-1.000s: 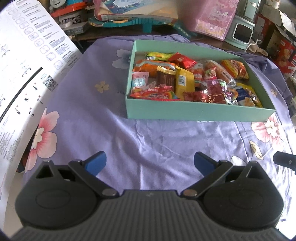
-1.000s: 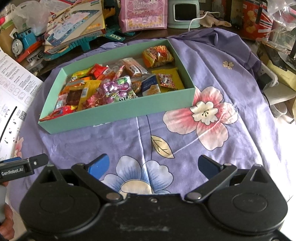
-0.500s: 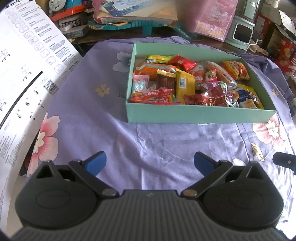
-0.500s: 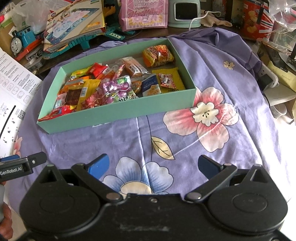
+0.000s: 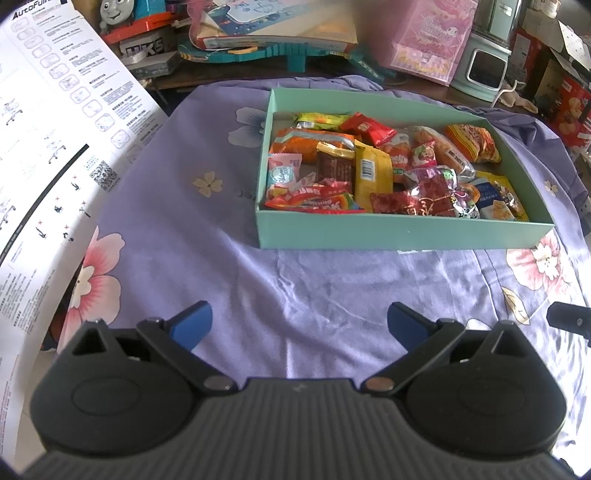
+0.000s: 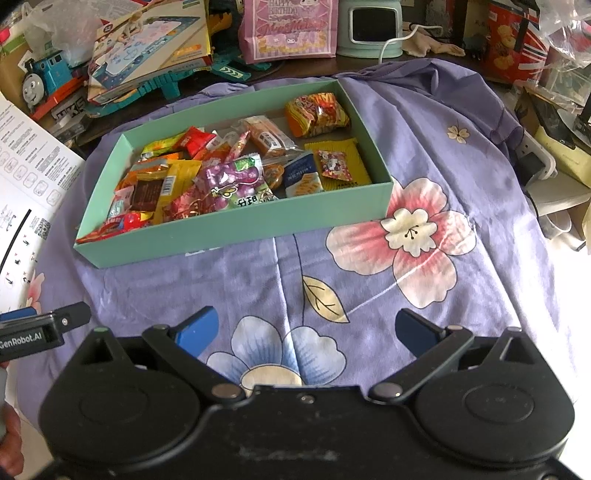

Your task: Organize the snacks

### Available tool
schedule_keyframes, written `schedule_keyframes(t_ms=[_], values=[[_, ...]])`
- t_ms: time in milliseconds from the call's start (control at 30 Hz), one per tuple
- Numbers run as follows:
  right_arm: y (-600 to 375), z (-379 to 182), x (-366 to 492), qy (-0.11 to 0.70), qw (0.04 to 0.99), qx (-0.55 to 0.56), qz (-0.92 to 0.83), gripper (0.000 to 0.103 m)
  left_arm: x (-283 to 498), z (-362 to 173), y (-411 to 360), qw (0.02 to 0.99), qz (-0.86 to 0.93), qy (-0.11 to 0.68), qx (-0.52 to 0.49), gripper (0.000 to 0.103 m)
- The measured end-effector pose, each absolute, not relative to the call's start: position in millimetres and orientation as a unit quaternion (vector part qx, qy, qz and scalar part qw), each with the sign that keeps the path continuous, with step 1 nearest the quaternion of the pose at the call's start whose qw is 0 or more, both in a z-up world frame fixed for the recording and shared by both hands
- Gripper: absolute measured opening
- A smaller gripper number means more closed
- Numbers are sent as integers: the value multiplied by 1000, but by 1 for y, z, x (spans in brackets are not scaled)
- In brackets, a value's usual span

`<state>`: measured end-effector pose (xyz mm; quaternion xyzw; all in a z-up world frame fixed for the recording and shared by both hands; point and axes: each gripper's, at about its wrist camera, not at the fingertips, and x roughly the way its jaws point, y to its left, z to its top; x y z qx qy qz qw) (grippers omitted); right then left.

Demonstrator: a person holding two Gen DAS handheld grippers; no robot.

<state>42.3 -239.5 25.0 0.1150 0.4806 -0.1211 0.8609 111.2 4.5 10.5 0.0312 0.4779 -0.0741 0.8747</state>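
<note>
While I hold both tools low over the purple flowered cloth [image 5: 229,258], my left gripper [image 5: 297,325] stands wide apart with nothing between its blue fingertips [image 5: 194,325], and my right gripper [image 6: 304,332] is spread just as wide and holds nothing either. The green box [image 5: 402,232] sits on the cloth ahead of both, well apart from the fingers, and the snacks [image 5: 373,173] lie heaped inside it. In the left view a yellow packet [image 5: 371,175] lies near the middle of the pile, a dark brown bar [image 5: 334,168] is just beside it, and a red packet [image 5: 367,127] rests toward the far wall. From the right view a purple packet [image 6: 236,181] lies near the front wall, and an orange bag [image 6: 317,114] sits in the far right corner. A white printed sheet [image 5: 55,129] lies at the cloth's left edge. Toys and boxes crowd the space behind the box, among them a blue toy train [image 6: 46,79] and a pink gift bag [image 6: 290,27].
</note>
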Motion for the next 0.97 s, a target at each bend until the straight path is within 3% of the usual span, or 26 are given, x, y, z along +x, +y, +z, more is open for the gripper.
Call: schedule_keyframes(t_ms=[967], values=[[-238,29,46,474,867,102,-115,103,110,16,6,882,-66,465,37,103]])
